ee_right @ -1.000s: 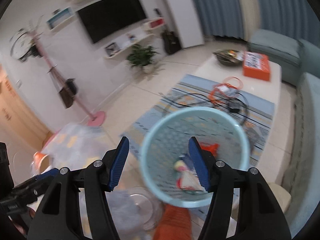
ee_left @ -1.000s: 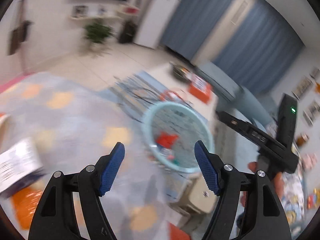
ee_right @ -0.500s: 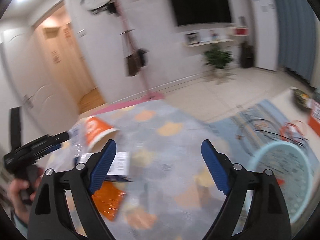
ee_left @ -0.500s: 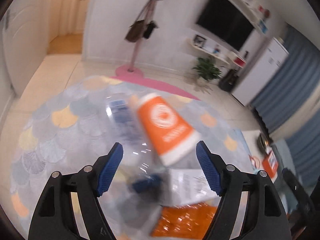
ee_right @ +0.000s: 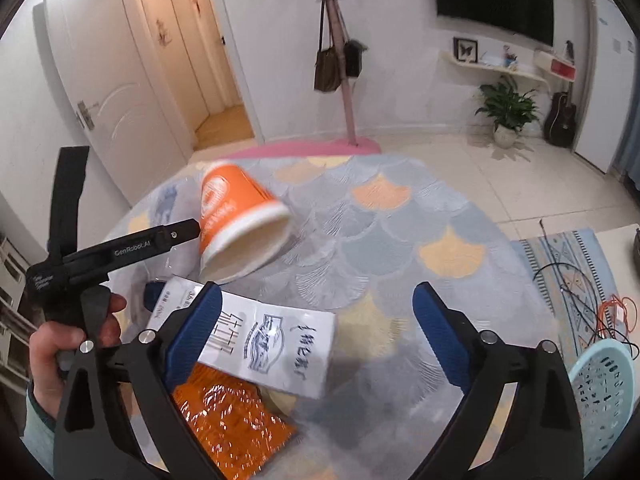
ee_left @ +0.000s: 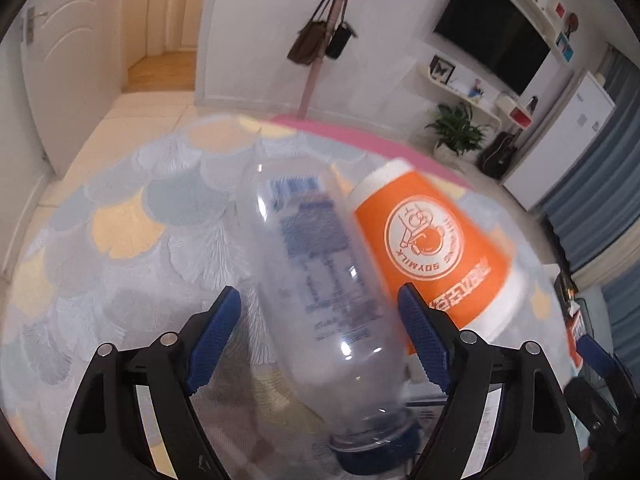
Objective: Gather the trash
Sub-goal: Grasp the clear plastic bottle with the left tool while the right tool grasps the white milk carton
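A clear plastic bottle (ee_left: 320,280) with a blue cap lies on the round table, between the open jaws of my left gripper (ee_left: 320,340); the pads do not touch it. An orange paper cup (ee_left: 432,248) lies on its side right of the bottle; it also shows in the right wrist view (ee_right: 236,220). My right gripper (ee_right: 316,340) is open and empty above a white printed packet (ee_right: 276,344) and an orange foil wrapper (ee_right: 236,420). The left gripper's body (ee_right: 120,252) shows at the left there.
The table has a scale-patterned cloth (ee_right: 400,240). A light blue basket (ee_right: 604,396) stands on the floor at the right, beside a striped rug with cables (ee_right: 580,300). A pink coat stand (ee_right: 344,80) and a potted plant (ee_right: 508,112) stand beyond the table.
Both grippers have swung from the basket back to the table. The left gripper has come close around the bottle; the right has dropped over the white packet.
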`<state>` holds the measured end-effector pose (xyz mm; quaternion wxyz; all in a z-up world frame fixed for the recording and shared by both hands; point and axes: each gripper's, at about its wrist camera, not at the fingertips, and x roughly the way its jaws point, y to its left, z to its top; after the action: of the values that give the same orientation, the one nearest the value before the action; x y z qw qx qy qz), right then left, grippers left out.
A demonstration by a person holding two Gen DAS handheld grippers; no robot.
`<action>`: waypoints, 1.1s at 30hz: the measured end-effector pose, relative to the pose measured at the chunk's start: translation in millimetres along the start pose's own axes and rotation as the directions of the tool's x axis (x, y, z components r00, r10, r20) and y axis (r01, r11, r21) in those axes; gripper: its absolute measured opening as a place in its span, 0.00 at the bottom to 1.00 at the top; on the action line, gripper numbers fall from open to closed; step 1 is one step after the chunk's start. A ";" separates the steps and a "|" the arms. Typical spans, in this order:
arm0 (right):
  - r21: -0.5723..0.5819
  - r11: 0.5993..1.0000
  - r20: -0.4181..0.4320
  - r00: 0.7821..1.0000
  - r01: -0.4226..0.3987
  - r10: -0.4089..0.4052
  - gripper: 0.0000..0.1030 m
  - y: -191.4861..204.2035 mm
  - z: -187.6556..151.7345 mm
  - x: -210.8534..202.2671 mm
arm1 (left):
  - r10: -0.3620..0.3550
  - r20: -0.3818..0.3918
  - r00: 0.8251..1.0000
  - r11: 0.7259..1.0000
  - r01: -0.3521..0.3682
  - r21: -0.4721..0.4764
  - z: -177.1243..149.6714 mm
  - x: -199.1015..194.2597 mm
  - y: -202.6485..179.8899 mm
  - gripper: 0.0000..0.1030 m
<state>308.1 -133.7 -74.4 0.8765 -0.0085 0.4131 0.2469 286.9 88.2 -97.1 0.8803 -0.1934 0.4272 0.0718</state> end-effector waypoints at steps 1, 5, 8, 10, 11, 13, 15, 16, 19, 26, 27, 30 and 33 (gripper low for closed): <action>0.007 1.000 -0.018 1.000 -0.023 0.023 0.89 1.7 1.2 8.6 | 0.011 0.005 1.000 1.000 -0.011 0.019 -0.4 -1.3 -1.2 0.75; 0.035 0.995 -0.077 0.992 -0.093 0.096 0.89 7.8 4.0 29.5 | -0.007 -0.010 1.000 0.999 0.008 0.049 -4.2 -8.7 -3.0 0.61; 0.043 0.989 -0.161 0.975 -0.144 0.150 0.89 12.3 -1.2 41.9 | -0.030 -0.016 0.999 0.998 0.031 0.054 -11.2 -15.7 -0.3 0.60; 0.045 0.984 -0.181 0.967 -0.173 0.178 0.89 14.8 -6.9 42.2 | -0.053 -0.021 0.998 0.998 0.054 0.044 -14.3 -18.8 5.9 0.60; 0.038 0.983 -0.185 0.965 -0.180 0.184 0.89 17.3 -11.5 39.3 | -0.068 -0.020 0.997 0.997 0.069 0.035 -16.0 -21.5 9.1 0.60; 0.013 0.981 -0.191 0.963 -0.192 0.191 0.89 23.1 -18.9 32.9 | -0.090 -0.014 0.996 0.996 0.091 0.026 -19.9 -30.6 17.4 0.60; -0.018 0.980 -0.193 0.962 -0.200 0.192 0.89 31.6 -27.6 24.1 | -0.092 -0.006 0.996 0.995 0.092 0.036 -24.0 -37.3 19.9 0.60; -0.029 0.979 -0.193 0.962 -0.203 0.193 0.89 34.5 -30.5 21.1 | -0.093 -0.002 0.996 0.995 0.093 0.041 -26.8 -41.8 22.2 0.60; -0.100 0.970 -0.210 0.958 -0.219 0.195 0.89 55.3 -44.0 12.2 | -0.095 0.012 0.995 0.995 0.094 0.040 -34.6 -52.8 29.8 0.60; -0.302 0.923 -0.253 0.953 -0.240 0.165 0.89 114.9 -61.4 7.7 | -0.091 0.030 0.995 0.996 0.090 0.011 -47.0 -74.9 51.7 0.60; -0.310 0.925 -0.248 0.958 -0.222 0.146 0.89 119.7 -60.8 8.9 | -0.087 0.038 0.995 0.996 0.087 0.007 -48.1 -79.0 55.2 0.60; -0.298 0.937 -0.217 0.969 -0.184 0.122 0.89 128.4 -55.4 12.0 | -0.066 0.064 0.996 0.998 0.066 -0.001 -49.6 -91.2 66.5 0.60; -0.312 0.946 -0.181 0.983 -0.089 0.033 0.88 136.7 -52.4 19.7 | -0.064 0.082 0.995 0.998 0.065 -0.013 -50.9 -102.7 75.8 0.60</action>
<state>220.9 -16.8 -97.4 0.8162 -0.1586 0.4425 0.3359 163.8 141.1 -66.6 0.8972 -0.2110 0.3841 0.0547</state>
